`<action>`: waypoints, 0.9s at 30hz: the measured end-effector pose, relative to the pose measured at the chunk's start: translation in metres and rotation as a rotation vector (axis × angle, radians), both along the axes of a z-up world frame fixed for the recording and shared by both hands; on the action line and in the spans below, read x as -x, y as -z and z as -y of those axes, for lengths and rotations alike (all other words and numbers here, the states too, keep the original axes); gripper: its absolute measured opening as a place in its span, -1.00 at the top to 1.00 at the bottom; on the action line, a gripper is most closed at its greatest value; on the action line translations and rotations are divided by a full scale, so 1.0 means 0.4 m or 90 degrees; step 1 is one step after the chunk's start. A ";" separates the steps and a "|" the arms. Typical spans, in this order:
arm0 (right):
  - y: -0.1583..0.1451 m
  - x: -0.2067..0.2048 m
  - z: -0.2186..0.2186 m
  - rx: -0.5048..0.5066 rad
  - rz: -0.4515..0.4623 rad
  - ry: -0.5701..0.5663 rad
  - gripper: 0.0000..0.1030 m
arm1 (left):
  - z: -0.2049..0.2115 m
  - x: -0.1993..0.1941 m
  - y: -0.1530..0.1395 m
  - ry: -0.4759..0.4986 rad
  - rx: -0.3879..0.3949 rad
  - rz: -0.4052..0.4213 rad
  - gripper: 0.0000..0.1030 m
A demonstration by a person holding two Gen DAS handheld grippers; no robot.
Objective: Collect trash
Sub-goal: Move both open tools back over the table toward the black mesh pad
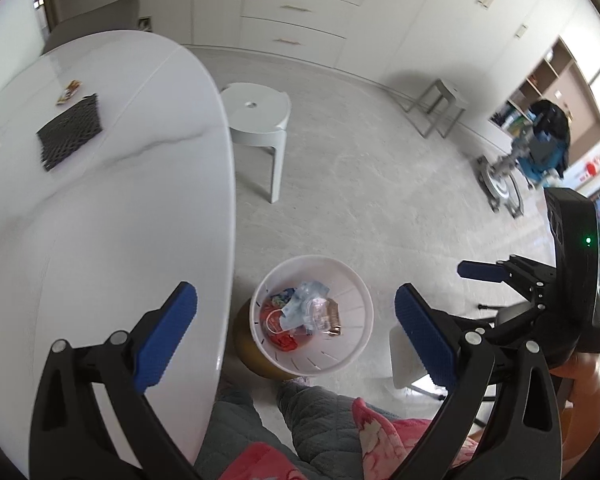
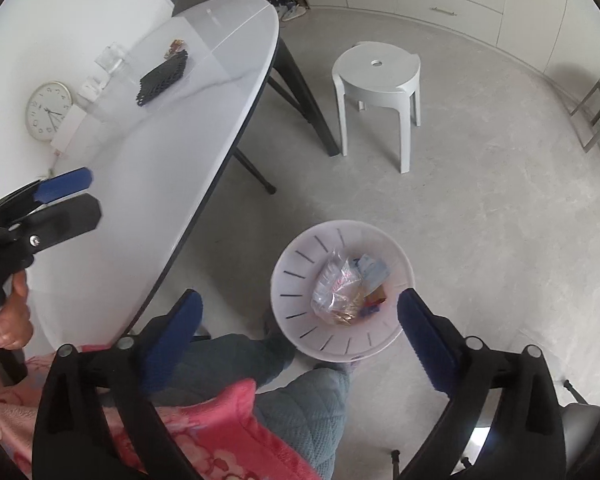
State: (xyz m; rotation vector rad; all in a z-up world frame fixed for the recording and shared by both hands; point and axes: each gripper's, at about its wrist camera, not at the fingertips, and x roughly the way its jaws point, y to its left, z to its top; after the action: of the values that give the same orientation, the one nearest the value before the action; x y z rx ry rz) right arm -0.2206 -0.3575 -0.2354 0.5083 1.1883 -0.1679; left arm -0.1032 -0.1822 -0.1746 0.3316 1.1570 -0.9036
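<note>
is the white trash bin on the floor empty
No, the white trash bin already holds a crumpled clear plastic bag and several colourful wrappers.

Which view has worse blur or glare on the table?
Left wrist: table smeared by motion blur, sheen along its near edge; bin sharp. Right wrist: table crisper, mat legible, mild glare; strong fisheye bending in both.
</note>
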 end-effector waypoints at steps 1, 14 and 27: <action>-0.001 -0.001 0.003 0.002 -0.001 0.002 -0.95 | -0.005 -0.004 -0.002 -0.009 0.001 0.002 -0.84; -0.079 -0.039 0.081 0.033 0.040 -0.005 -0.95 | -0.004 -0.038 -0.026 -0.113 0.011 0.017 -0.85; -0.186 -0.238 0.084 0.076 0.113 -0.144 -0.95 | -0.087 -0.226 -0.050 -0.312 0.008 0.054 -0.85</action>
State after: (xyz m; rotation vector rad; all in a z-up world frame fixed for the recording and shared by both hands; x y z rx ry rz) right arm -0.1255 -0.3909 -0.1612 0.2754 1.0458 0.0002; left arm -0.0129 -0.1473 -0.1547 0.0658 1.0880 -0.4613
